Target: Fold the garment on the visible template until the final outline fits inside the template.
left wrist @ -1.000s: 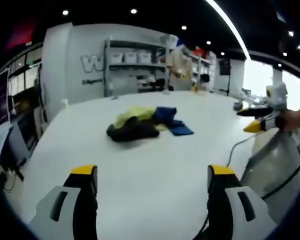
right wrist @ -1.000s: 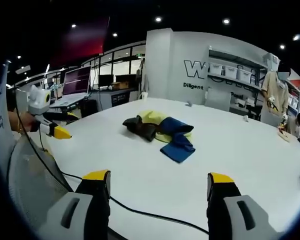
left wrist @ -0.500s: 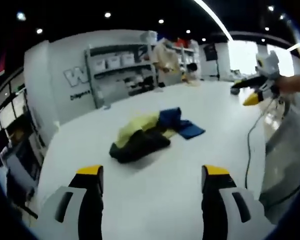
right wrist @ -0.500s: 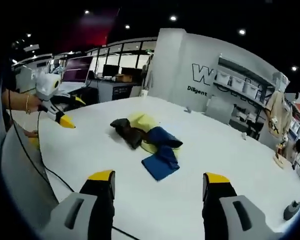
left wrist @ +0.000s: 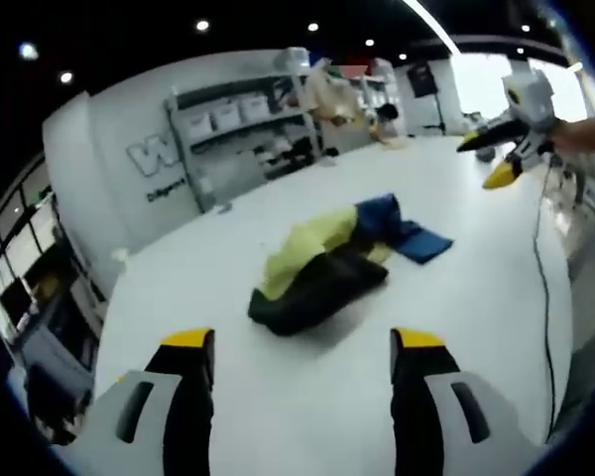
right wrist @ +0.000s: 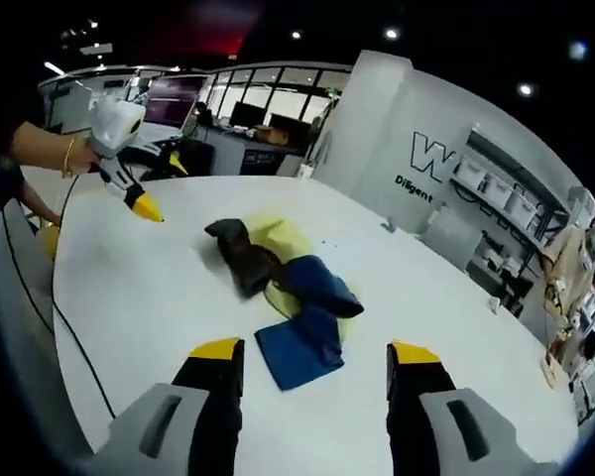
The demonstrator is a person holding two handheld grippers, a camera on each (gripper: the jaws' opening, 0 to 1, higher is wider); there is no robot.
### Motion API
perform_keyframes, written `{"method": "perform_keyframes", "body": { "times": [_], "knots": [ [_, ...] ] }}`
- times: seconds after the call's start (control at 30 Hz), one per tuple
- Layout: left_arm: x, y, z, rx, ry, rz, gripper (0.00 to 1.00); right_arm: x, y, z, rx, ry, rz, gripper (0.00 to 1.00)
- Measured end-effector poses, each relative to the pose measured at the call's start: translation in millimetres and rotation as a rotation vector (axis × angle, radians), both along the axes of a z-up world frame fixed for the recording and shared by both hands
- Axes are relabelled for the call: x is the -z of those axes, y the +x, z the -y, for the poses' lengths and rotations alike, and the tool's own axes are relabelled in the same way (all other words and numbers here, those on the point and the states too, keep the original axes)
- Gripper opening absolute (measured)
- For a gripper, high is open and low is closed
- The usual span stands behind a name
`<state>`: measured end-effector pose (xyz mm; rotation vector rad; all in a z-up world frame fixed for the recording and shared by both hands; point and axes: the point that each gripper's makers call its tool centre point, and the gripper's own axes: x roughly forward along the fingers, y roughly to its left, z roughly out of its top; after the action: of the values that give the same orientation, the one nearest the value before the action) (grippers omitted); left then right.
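- Crumpled garment (left wrist: 332, 260) (right wrist: 283, 288), yellow, black and blue, bunched mid-frame on the white surface (left wrist: 228, 397) (right wrist: 139, 297)
- Left gripper (left wrist: 296, 347) low in frame, fingers spread, holding nothing
- Right gripper (right wrist: 315, 354) likewise, fingers apart above the blue part

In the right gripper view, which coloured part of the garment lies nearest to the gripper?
The blue part, spread flat just ahead of the fingers; yellow and black parts lie behind.

Garment (left wrist: 329, 260) bunched mid-table (left wrist: 208, 297), ahead of both tongs, shelves (left wrist: 243, 129) behind
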<state>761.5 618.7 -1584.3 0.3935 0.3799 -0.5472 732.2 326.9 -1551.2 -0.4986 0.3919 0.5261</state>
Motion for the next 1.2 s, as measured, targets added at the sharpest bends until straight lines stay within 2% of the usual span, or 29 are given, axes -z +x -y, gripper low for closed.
{"method": "perform_keyframes", "body": {
  "times": [0.17,0.2,0.27,0.3,0.37,0.4,0.53,0.57,0.6,0.63,0.7,0.77,0.8,0.83,0.9,1.0,1.1,1.17,1.2],
  "knots": [
    [3.7,11.1,-0.4,0.008,0.024,-0.004,0.60,4.3,13.7,-7.9,-0.039,-0.046,0.010,0.51],
    [3.9,19.6,-1.5,0.006,0.026,-0.004,0.59,8.0,19.7,-12.2,-0.066,-0.073,0.005,0.50],
    [4.8,25.6,0.8,0.019,0.024,-0.009,0.59,10.7,25.5,-12.1,-0.117,-0.233,0.029,0.48],
    [5.2,26.6,1.8,0.024,0.024,-0.012,0.58,11.0,29.0,-10.7,-0.126,-0.269,0.043,0.46],
    [6.1,31.2,5.0,0.030,0.021,-0.020,0.55,10.7,32.9,-18.6,-0.147,-0.286,0.067,0.41],
    [7.8,40.8,7.4,0.025,0.016,-0.019,0.53,10.9,37.7,-31.9,-0.156,-0.203,0.068,0.39],
    [6.0,46.1,17.1,0.016,-0.028,-0.033,0.49,19.5,52.6,-34.3,-0.178,-0.284,0.076,0.35],
    [4.6,48.6,20.3,0.025,-0.033,-0.025,0.49,20.1,55.1,-37.1,-0.171,-0.267,0.069,0.36],
    [4.1,49.5,21.8,0.029,-0.034,-0.022,0.49,20.2,56.6,-37.7,-0.171,-0.260,0.066,0.35],
    [5.3,56.5,28.0,0.042,-0.032,-0.022,0.49,26.1,67.4,-39.0,-0.177,-0.245,0.054,0.34],
    [7.0,57.9,32.6,0.061,-0.019,-0.024,0.48,30.7,76.2,-35.8,-0.194,-0.312,0.062,0.34],
    [11.4,59.9,35.5,0.092,0.000,-0.031,0.48,34.6,81.8,-36.3,-0.204,-0.323,0.064,0.32],
    [16.5,57.7,37.9,0.119,0.017,-0.044,0.49,36.2,83.0,-35.6,-0.200,-0.321,0.056,0.28],
    [17.7,56.9,39.5,0.120,0.030,-0.047,0.50,40.2,88.4,-32.7,-0.180,-0.311,0.036,0.25],
    [23.9,53.9,40.6,0.124,0.064,-0.062,0.49,44.7,95.1,-31.9,-0.177,-0.298,0.037,0.22],
    [34.5,54.8,36.6,0.124,0.086,-0.075,0.48,49.1,101.8,-31.8,-0.170,-0.309,0.034,0.25],
    [36.7,58.4,36.9,0.120,0.080,-0.081,0.44,53.1,107.4,-33.4,-0.172,-0.308,0.028,0.24],
    [40.2,62.7,35.1,0.110,0.072,-0.088,0.40,60.5,112.2,-35.1,-0.156,-0.256,0.004,0.24],
    [40.2,63.7,34.2,0.102,0.063,-0.094,0.38,63.2,115.2,-34.2,-0.158,-0.267,0.002,0.23]
  ]
}}
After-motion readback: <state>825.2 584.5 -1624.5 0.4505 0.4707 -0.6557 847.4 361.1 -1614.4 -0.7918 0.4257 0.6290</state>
